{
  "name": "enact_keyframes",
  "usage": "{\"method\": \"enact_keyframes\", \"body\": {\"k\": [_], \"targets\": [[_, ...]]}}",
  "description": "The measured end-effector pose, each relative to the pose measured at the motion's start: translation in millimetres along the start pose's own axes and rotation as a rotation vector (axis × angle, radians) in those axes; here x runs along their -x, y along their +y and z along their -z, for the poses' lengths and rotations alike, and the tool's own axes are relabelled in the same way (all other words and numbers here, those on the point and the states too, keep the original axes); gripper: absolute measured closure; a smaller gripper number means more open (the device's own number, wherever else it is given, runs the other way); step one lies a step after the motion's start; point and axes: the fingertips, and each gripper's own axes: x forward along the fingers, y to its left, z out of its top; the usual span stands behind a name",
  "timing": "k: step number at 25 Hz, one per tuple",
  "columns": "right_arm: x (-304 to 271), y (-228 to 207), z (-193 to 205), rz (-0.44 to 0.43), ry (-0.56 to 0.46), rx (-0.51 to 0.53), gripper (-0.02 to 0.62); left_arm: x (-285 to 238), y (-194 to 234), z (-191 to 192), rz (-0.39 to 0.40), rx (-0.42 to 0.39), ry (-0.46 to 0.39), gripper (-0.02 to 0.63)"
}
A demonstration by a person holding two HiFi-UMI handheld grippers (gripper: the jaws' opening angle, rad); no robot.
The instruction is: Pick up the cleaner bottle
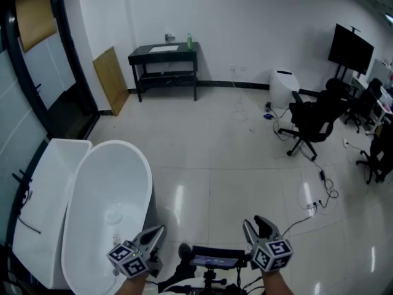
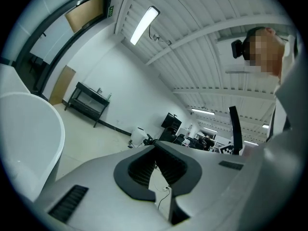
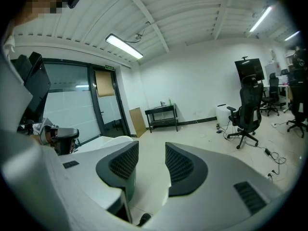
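The cleaner bottle (image 1: 189, 40) is a small green bottle that stands on a black table (image 1: 163, 57) against the far wall, beside a sink basin. In the right gripper view the bottle (image 3: 169, 101) is a tiny shape on that distant table (image 3: 161, 113). Both grippers are at the bottom of the head view, far from the table. My left gripper (image 1: 161, 229) is shut, its pads meeting at the tips (image 2: 155, 147), with nothing held. My right gripper (image 1: 254, 222) is open; only bare floor shows through the gap between its pads (image 3: 151, 148).
A white bathtub (image 1: 104, 208) lies close on the left. Black office chairs (image 1: 310, 125), a white bin (image 1: 284, 88) and a dark monitor (image 1: 350, 48) stand to the right. Cables (image 1: 319, 195) trail over the tiled floor. A wooden board (image 1: 112, 78) leans left of the table.
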Motion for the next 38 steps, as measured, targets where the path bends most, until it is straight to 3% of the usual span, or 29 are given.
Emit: {"method": "enact_keyframes", "body": {"k": [9,18,29,38], "targets": [[-107,9,-59,0.035,-0.02,-0.006,0.42,-47,92,-74,0.024,-0.043,-0.011,0.614],[-173,18,-91,0.056,-0.02,0.004,0.42,-68,152,-102,0.031,-0.032,0.017,0.612],[-267,-29,-108,-0.006,0.002,0.04,0.42,-133,200,-125,-0.044,-0.042,0.017,0.612],[-363,-92,-177,-0.113,-0.007,0.068,0.42,-238,231,-173,-0.118,-0.043,-0.032,0.612]]}}
